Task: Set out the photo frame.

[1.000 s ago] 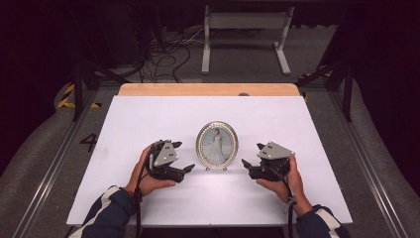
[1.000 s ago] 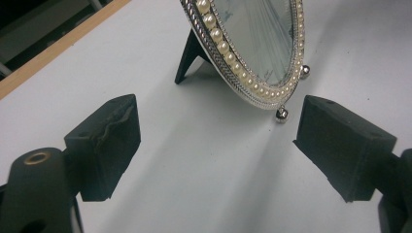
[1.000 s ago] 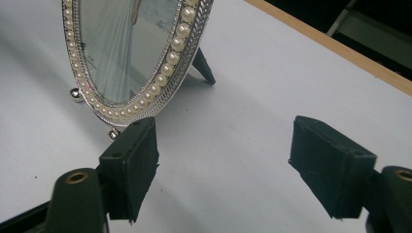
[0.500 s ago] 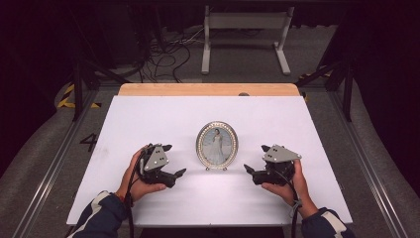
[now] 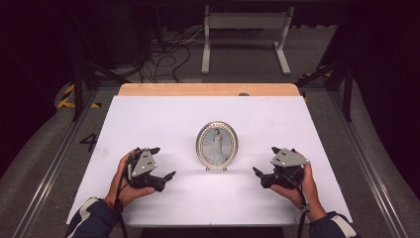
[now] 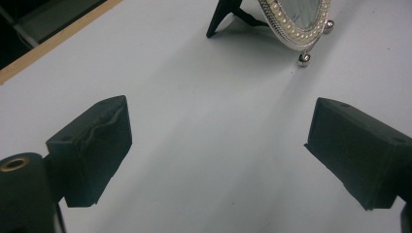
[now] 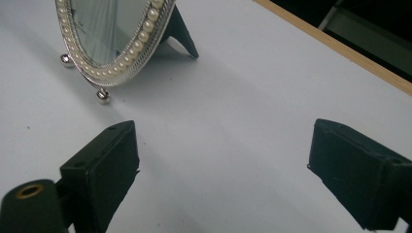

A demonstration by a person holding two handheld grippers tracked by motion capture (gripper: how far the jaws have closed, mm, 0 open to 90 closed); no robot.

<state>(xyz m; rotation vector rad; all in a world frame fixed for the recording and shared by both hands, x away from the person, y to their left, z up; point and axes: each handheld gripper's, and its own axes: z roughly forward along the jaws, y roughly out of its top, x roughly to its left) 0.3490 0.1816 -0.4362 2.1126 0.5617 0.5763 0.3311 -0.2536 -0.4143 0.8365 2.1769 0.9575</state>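
A small oval picture frame [image 5: 217, 145] with a pearl rim stands upright on ball feet at the middle of the white table [image 5: 148, 119]. My left gripper [image 5: 163, 162] rests a hand's width to its left, pointing at it. The right gripper [image 5: 265, 160] mirrors it on the other side. Both are open, their jaws have just been opening, and nothing is between them. In the left gripper view the jaws [image 6: 218, 145] stand wide over bare table, with the picture frame [image 6: 296, 24] ahead to the right. In the right gripper view the gripper [image 7: 223, 165] sits short of the picture frame [image 7: 111, 34].
A wooden strip [image 5: 208, 89] runs along the table's far edge. Beyond it on the floor are a white metal stand [image 5: 245, 34] and cables [image 5: 163, 54]. Metal rails [image 5: 49, 168] flank the table on both sides.
Both grippers have drawn back from the picture frame, the left one to the left and the right one to the right, each slightly toward the person. Their jaws have spread wider. The frame has stayed put.
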